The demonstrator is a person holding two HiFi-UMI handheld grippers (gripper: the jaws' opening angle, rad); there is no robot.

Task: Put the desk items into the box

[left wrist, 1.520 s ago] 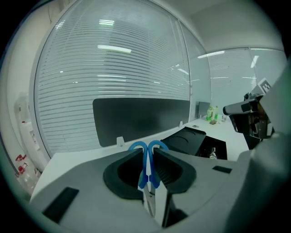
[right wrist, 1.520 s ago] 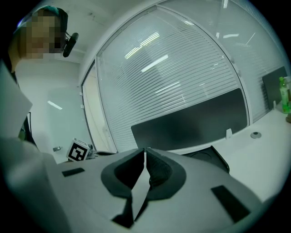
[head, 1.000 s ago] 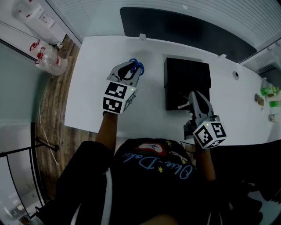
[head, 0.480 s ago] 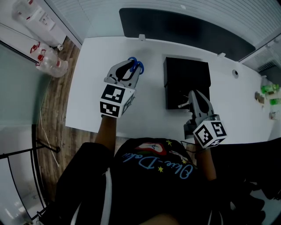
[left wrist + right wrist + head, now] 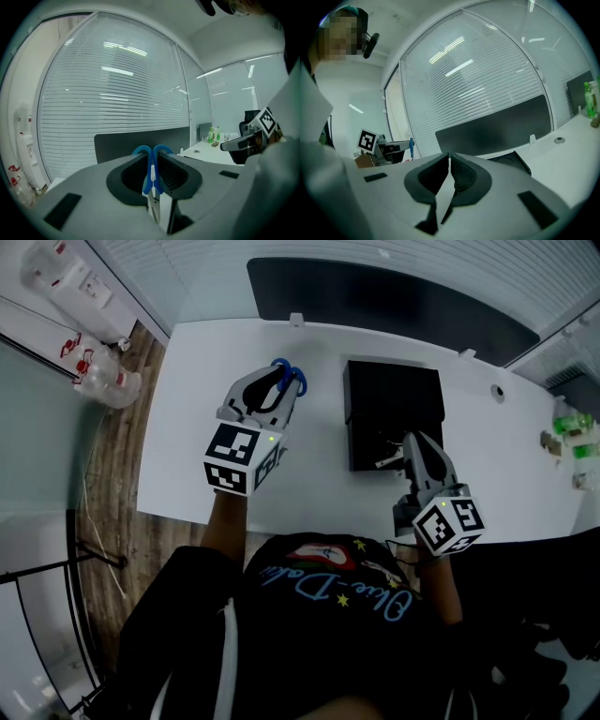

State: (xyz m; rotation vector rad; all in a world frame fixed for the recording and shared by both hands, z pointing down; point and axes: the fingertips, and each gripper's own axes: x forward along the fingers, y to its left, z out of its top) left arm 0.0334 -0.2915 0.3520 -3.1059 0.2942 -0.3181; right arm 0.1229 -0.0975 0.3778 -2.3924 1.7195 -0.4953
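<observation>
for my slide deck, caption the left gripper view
Left gripper clamped on blue-handled scissors, window blinds behind.

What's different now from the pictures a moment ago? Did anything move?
The left hand-held gripper rose a little above the white table, carrying the blue scissors clamped in its jaws. Nothing was grabbed or dropped. The right hand-held gripper stayed shut and empty at the near edge of the black box, which did not move.

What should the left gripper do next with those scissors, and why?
Probably carry the scissors rightward until they hang over the box. The left gripper is shut on their blue handles, and the box lies on the desk to its right.
</observation>
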